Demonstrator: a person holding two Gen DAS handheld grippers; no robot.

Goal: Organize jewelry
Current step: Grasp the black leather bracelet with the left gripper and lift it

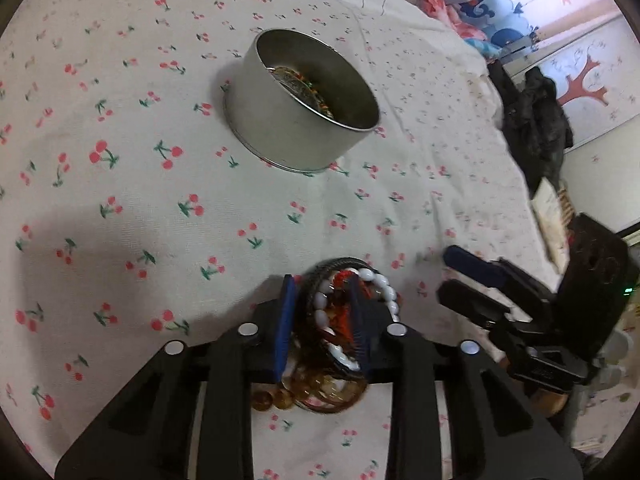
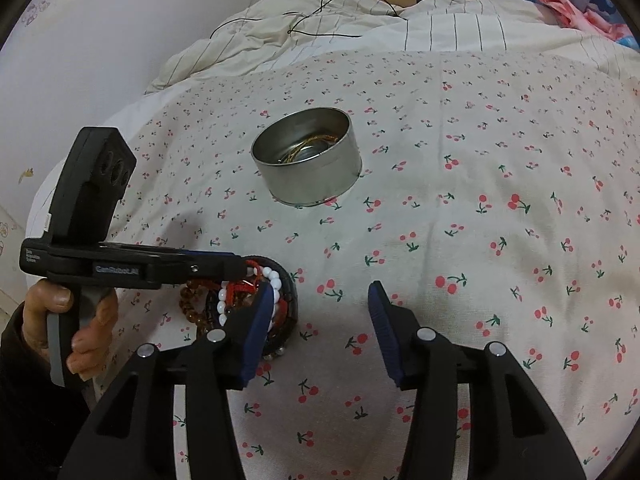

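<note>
Right up close, the left tool (image 1: pixel 320 312) is pinching down on a heap of bracelets (image 1: pixel 344 320), its blue pads pressed in on either side of the bundle: a white bead bracelet (image 1: pixel 384 284), a black banded one (image 1: pixel 332 265), red cord in the middle, and amber bead strands (image 1: pixel 304 390) trailing out underneath toward the camera. The bundle is sitting low on the cherry-print bedsheet (image 1: pixel 160 208), and whether it is already lifted clear is not something these views settle. Just to the right, the right tool (image 2: pixel 322 328) is hanging with its jaws spread wide and nothing between them, its left finger (image 2: pixel 256 332) lying just beside the pile, maybe brushing it. From the right wrist view the person's left hand (image 2: pixel 72 320) is wrapping the left tool's grip. This looks like the pickup stage: the heap is being gathered for a trip to the container. Further out, well apart from the pile, a round metal tin (image 2: pixel 308 160) is standing open and upright on the bed, with what looks like a gold-toned chain or bangle (image 2: pixel 308 148) already lying inside. The next move calls for a steady lift, watching those loose amber strands so they are not slipping free, then a carry over the rim and a release straight down. Beyond the tin, a rumpled striped quilt (image 2: pixel 360 28) is bunching at the head of the bed.
</note>
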